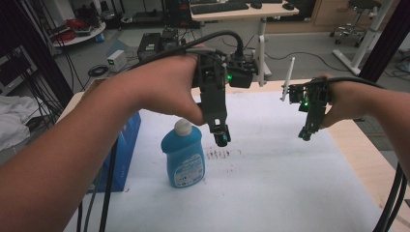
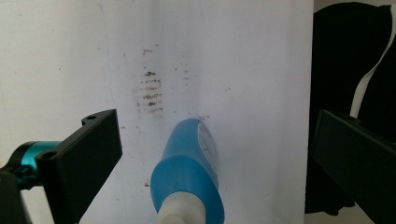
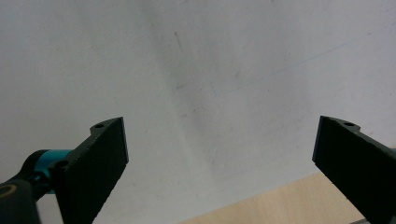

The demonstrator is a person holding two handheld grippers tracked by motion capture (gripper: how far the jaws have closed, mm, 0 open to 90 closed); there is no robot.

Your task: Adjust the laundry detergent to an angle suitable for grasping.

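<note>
A blue dish-soap bottle (image 1: 183, 155) with a white cap stands upright on the white sheet (image 1: 270, 183), left of centre. My left gripper (image 1: 221, 136) hangs just right of and above the bottle's cap, pointing down. In the left gripper view the jaws of this gripper (image 2: 215, 126) stand wide open, and the bottle (image 2: 187, 170) lies low between them, untouched. My right gripper (image 1: 306, 134) hovers over the sheet's right side, far from the bottle. It is open (image 3: 219, 126) with bare sheet between its jaws.
A patch of brown marks (image 1: 220, 153) stains the sheet right of the bottle. A blue box (image 1: 124, 145) stands at the table's left edge. Bare wooden tabletop (image 1: 358, 154) runs along the right. A dark cloth (image 2: 345, 70) shows past the sheet's edge.
</note>
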